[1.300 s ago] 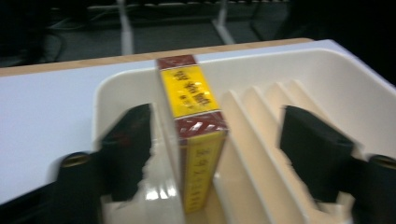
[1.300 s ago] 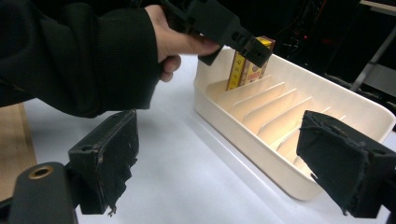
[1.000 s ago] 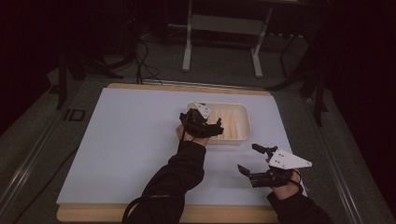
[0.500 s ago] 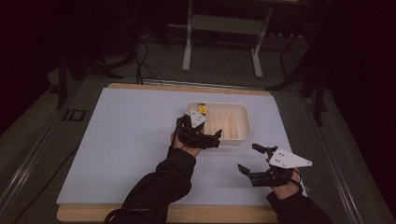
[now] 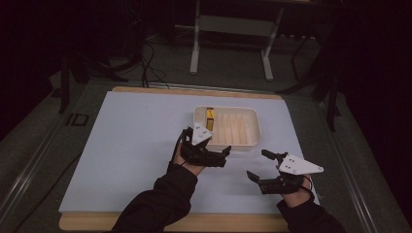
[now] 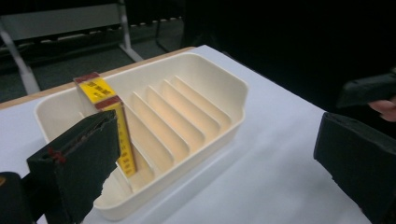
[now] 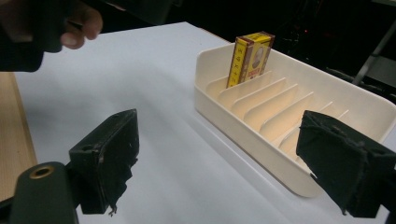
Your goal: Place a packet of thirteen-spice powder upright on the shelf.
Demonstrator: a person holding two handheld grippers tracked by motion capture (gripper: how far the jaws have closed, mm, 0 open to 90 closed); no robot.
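Observation:
A cream slotted tray [image 5: 243, 143] lies on the white table sheet. A yellow and red box [image 5: 210, 118] stands on edge in the tray's left end slot, also seen as the box [image 6: 105, 107] and the box [image 7: 250, 58]. My left gripper [image 5: 223, 158] hovers just in front of the tray's near left corner, apart from the box. Its jaws stand wide open and empty [image 6: 217, 163]. My right gripper [image 5: 257, 165] hangs low near the table's front right, open with nothing between its jaws [image 7: 226, 161]. It looks along the tray's near wall [image 7: 224, 116].
The white sheet [image 5: 126, 145] covers a wooden board, with bare room to the left of the tray. The tray's other slots [image 6: 187, 112] hold nothing. A metal stand [image 5: 233, 29] is on the floor beyond the table. My left hand [image 7: 46, 28] sits top left in the right gripper view.
My left gripper has drawn back from over the tray's left end toward the near side and left. The box it covered now stands free in the slot. The right gripper has kept still.

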